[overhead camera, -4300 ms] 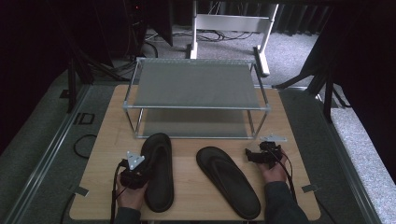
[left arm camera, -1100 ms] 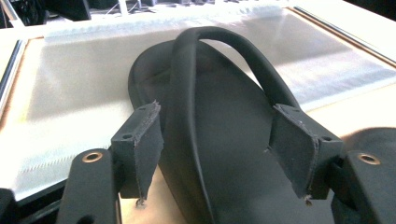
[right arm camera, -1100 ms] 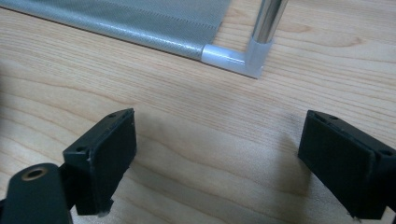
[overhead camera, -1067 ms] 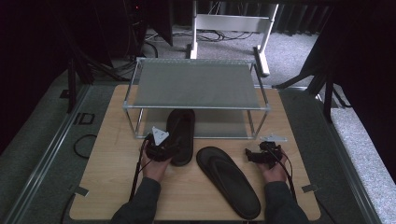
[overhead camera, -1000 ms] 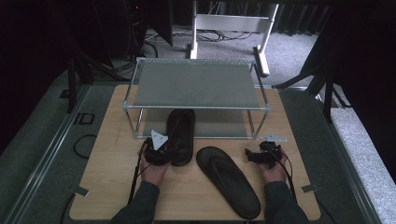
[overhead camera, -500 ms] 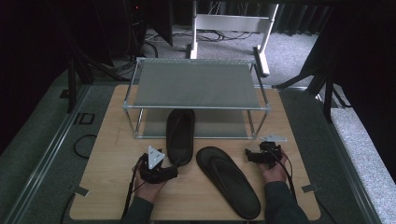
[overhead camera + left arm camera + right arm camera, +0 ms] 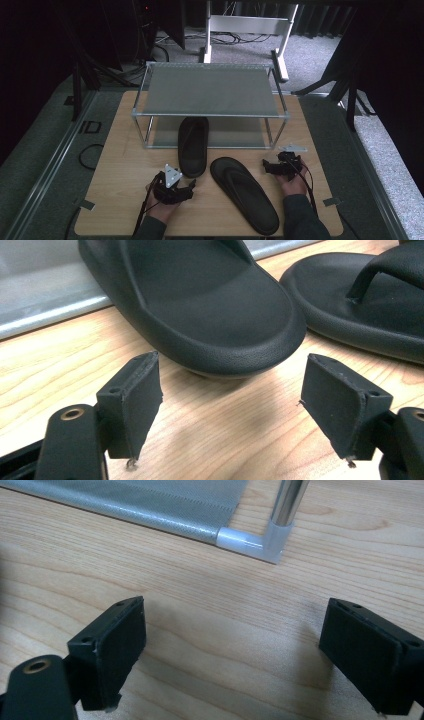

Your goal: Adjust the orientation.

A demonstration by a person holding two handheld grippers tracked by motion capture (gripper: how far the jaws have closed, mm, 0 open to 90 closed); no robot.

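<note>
Nudge slipper (image 7: 193, 145) fully under rack (image 7: 210, 92) – left gripper (image 7: 176, 192) jaws apart, just closing slightly (nothing between) – right gripper (image 7: 274, 167) apart too.

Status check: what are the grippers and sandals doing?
Both grippers open, left gripper, right gripper. One sandal half under rack. Other sandal waiting on table. Nothing blocking.

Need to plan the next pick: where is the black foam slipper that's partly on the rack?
In the high view, the black foam slipper lies toe-first on the wire rack's lower shelf, heel on the table, left of the black flip-flop.
</note>
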